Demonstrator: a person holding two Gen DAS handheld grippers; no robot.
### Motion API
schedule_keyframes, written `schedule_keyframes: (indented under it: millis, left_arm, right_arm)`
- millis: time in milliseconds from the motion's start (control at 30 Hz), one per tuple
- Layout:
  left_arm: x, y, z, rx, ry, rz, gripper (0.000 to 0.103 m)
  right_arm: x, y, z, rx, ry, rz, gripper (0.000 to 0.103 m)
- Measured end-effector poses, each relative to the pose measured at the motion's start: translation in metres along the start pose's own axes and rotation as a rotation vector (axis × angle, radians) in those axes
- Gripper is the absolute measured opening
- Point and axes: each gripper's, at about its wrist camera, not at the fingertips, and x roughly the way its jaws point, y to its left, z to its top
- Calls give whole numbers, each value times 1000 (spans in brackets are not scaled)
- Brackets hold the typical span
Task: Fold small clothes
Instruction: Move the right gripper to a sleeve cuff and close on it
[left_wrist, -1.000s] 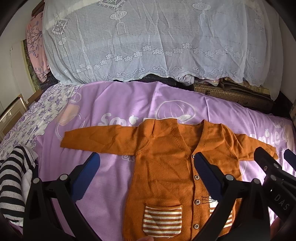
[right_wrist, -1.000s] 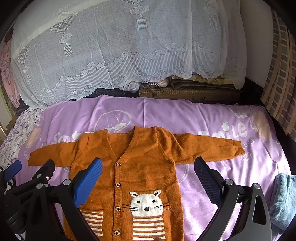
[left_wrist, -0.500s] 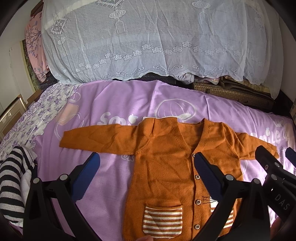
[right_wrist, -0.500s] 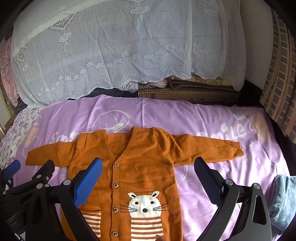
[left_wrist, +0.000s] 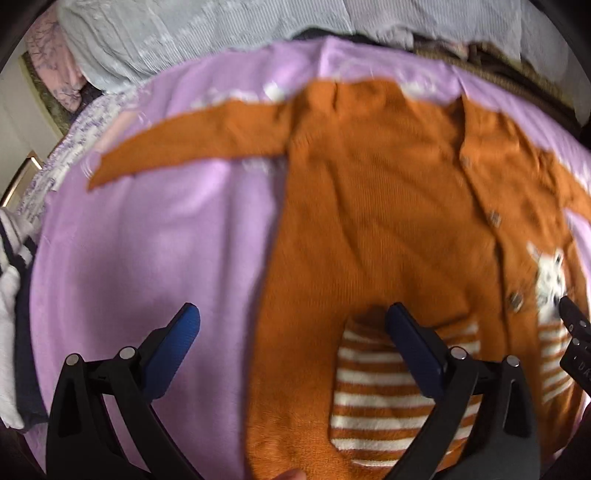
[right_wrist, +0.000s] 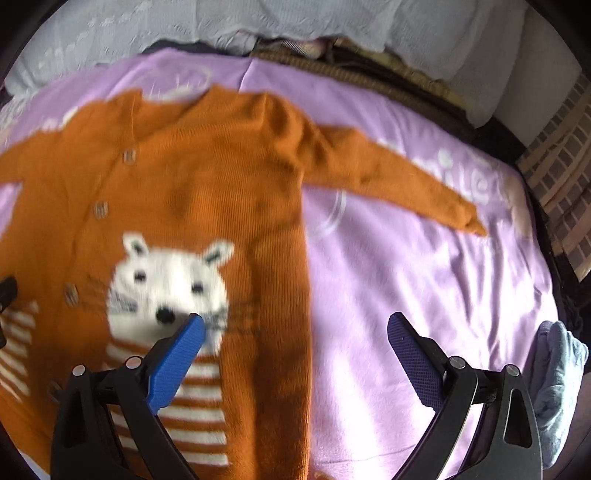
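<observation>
Left black two-finger gripper w/ blue pads (left_wrist: 291, 332) and right black two-finger gripper w/ blue pads (right_wrist: 295, 339) both angled downward, jaws spread wide, nothing betw. fingers.

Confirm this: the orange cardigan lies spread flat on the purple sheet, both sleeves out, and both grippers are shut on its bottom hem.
Not quite. The orange cardigan lies spread on the purple sheet, sleeves out, but both grippers are open and hold nothing: the left gripper in the left wrist view, the right gripper in the right wrist view.
</observation>
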Motion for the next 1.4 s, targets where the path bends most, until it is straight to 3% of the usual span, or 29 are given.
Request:
schedule_keyframes:
  millis: [133, 233, 367, 467, 567, 700, 833, 933, 1000, 1233, 1267, 1300, 1333, 1367, 1400]
  left_arm:
    - [2, 2, -7, -15, -33, 0, 99]
    - [6, 15, -8, -74, -21, -80, 99]
    - [2, 22, -1, -99, 13, -144, 99]
    - [-29, 23, 7, -133, -60, -226, 99]
    - [-56, -1, 25, -64, -111, -272, 99]
    - [-77, -51, 44, 29, -161, -265, 99]
    - [-67, -106, 50, 86, -132, -296, 99]
    - [-38, -134, 42, 124, -97, -267, 99]
    - [-3, -151, 33, 164, -28, -223, 99]
    - [6, -155, 38, 144, -62, -236, 99]
    - [7, -157, 40, 145, -65, -235, 99]
    - [7, -158, 41, 145, -66, -236, 99]
    - [7, -155, 38, 144, -67, -241, 99]
    - [8, -155, 40, 144, -67, -245, 99]
    - [6, -152, 37, 143, -69, -250, 99]
  right_arm:
    - [4, -14, -19, 110, -69, 102, 100]
    - [10, -40, -31, 250, -93, 285, 100]
    - [9, -44, -31, 264, -94, 334, 100]
    - [7, -62, -20, 312, -79, 415, 100]
    - [5, -117, -1, 560, -153, 525, 100]
    - [31, -196, 14, 900, -194, 680, 100]
    - [66, -248, -8, 1229, -201, 672, 100]
    - [92, -262, -21, 1343, -184, 677, 100]
    - [107, -266, -24, 1387, -187, 687, 99]
    - [122, -280, 4, 1383, -285, 586, 98]
    - [124, -278, 8, 1359, -297, 558, 88]
    - [127, -278, 7, 1328, -309, 523, 66]
    - [131, -275, 5, 1288, -304, 474, 52]
    - [137, -273, 3, 1275, -287, 432, 21]
    - [143, -276, -5, 1304, -267, 415, 5]
